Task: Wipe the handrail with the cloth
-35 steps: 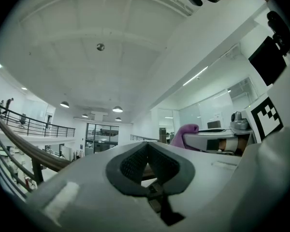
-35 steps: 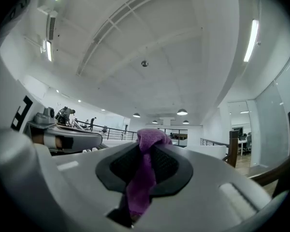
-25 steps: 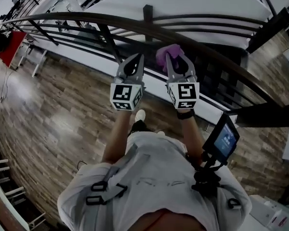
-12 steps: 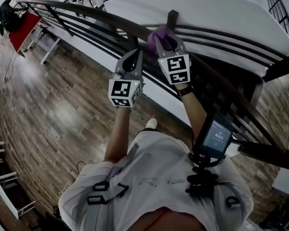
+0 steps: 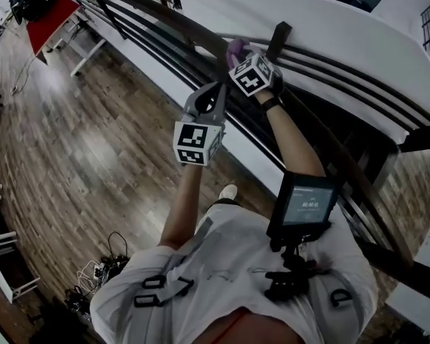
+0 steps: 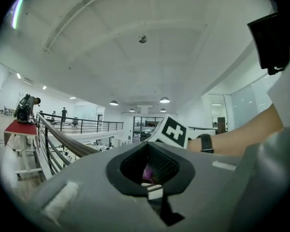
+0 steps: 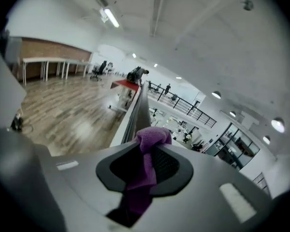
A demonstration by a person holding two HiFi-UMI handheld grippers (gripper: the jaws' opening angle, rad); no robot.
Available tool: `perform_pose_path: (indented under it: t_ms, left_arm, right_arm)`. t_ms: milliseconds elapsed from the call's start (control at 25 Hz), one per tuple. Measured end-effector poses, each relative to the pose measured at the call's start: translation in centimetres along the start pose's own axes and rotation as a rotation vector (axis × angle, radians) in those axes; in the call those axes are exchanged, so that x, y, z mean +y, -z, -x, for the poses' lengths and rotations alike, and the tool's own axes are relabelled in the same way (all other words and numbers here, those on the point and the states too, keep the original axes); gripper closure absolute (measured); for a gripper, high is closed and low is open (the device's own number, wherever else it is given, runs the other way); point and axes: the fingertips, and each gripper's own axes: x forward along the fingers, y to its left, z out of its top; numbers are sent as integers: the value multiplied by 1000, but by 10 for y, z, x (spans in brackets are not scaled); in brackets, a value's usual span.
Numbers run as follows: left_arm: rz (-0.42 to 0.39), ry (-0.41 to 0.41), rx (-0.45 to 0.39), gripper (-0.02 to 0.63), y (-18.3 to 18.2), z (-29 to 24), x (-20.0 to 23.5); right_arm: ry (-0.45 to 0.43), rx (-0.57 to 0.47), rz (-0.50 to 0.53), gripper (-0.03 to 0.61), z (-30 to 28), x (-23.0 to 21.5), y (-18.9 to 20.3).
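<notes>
Head view: right claw (image 5: 239,54) grips cloth (image 5: 236,46) at handrail (image 5: 165,11); post (image 5: 278,37) just beside.

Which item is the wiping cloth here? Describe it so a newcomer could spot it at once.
Find the long dark handrail curving along the balcony edge above the wood floor. At the rail, the right tongs are shut on the cloth. It is a small bunched purple rag, the only purple thing in view; the left tongs beside it hold nothing.
</notes>
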Motion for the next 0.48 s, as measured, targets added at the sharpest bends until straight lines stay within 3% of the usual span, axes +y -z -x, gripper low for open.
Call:
perform_pose_path:
  t_ms: [120,480]
  left_arm:
    - [8,-21,17,614,8,6,0]
    - [37,-50,16,614,14,9,-11]
  right_arm:
    - [-10,78,75,523,-21,3,17]
    - [-60,97,-9,534,-8,7,32]
